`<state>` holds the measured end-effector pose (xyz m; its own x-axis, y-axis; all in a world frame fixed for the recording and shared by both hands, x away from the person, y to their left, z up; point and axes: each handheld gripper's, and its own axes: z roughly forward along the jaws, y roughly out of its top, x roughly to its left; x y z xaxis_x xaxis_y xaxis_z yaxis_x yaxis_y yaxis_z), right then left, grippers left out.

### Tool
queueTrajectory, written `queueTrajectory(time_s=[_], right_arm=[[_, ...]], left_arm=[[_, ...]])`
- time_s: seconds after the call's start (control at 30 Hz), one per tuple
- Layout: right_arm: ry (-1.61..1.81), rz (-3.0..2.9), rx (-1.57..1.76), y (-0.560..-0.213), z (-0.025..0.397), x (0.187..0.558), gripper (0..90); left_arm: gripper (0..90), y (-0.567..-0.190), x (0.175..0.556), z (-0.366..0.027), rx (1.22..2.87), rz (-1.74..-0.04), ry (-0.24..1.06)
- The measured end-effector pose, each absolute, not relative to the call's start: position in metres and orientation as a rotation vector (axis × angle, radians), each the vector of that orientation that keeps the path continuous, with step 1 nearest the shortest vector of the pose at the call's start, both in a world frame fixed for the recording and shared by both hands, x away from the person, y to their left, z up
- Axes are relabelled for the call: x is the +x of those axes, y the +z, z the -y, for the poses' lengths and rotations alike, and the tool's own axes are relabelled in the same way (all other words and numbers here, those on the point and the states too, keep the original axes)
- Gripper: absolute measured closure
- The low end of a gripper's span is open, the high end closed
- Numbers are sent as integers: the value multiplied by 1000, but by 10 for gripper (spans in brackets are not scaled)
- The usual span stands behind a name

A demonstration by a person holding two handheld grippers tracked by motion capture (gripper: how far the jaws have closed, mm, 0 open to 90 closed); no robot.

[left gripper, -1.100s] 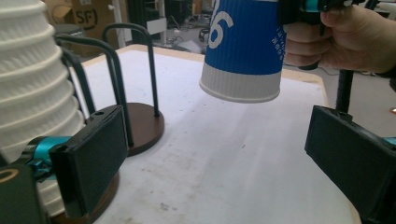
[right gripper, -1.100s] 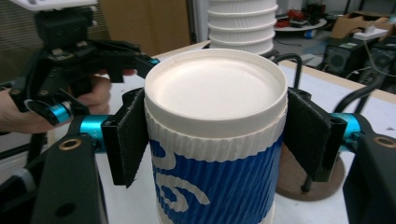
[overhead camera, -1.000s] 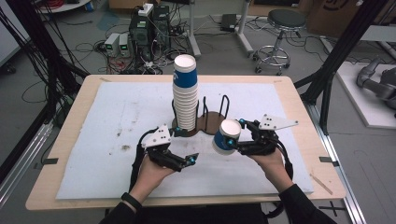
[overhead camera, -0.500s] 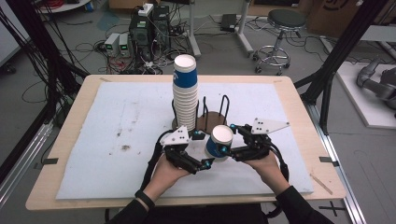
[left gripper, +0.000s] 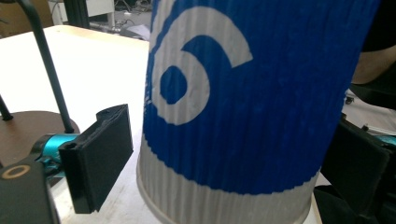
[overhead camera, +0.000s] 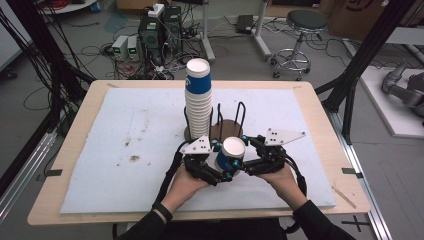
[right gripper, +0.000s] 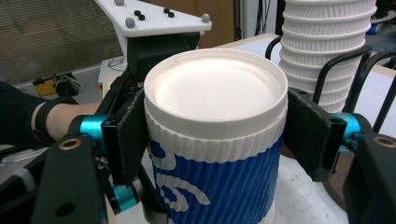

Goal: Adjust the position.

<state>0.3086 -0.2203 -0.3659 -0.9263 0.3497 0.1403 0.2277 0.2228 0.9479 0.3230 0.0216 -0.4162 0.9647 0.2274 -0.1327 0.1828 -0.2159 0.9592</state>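
An upside-down blue and white paper cup [overhead camera: 233,153] is held between the two claws just in front of the wire cup holder [overhead camera: 226,121], at about six o'clock from the tall stack of cups [overhead camera: 198,98], toward the near edge of the table [overhead camera: 75,115]. In the right gripper view the right claw [right gripper: 215,130] is closed on the cup just below its upturned white base, with one black pad [right gripper: 130,135] pressed to the ribbed wall at nine o'clock and the other at three o'clock. In the left gripper view the left claw [left gripper: 224,163] is set wide around the lower, open end of the same cup; a gap is seen between the near pad [left gripper: 100,156] and the wall, so no grip is judged to be made by it yet. The step in hand is judged to be a handover, or a two-claw hold, of the cup. For this to be done well, the left claw should be closed gently and squarely on the ribbed band near the rim, so that the thin wall is not crushed, and the right claw should be kept firm until the second grip is sure. The cup should be kept upright on its axis and clear of the stack, which could be toppled by a sideways knock. Whether the rim rests on the white mat [overhead camera: 100,150] cannot be told.
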Motion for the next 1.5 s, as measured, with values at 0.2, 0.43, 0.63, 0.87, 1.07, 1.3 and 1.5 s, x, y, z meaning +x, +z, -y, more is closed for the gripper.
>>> queueTrajectory(time_s=[0.2,0.43,0.63,0.87,1.07,1.3,1.5], right_arm=[[1809,-2379,567,-366,220,309,285],[1819,-2386,592,-361,227,313,180],[1759,-2473,600,-352,227,316,178],[1654,-2565,550,-355,223,316,303],[1710,-2552,566,-354,229,319,310],[1748,-2529,581,-352,232,318,308],[1629,-2575,557,-351,228,316,285]], left_arm=[[173,-413,323,-23,1832,-291,58],[189,-404,324,-26,1896,-267,51],[199,-396,322,-23,2029,-241,104],[213,-391,318,-17,2109,-194,170],[203,-390,318,-20,2046,-196,171],[202,-389,317,-22,2018,-191,174],[224,-388,317,-22,2060,-169,197]])
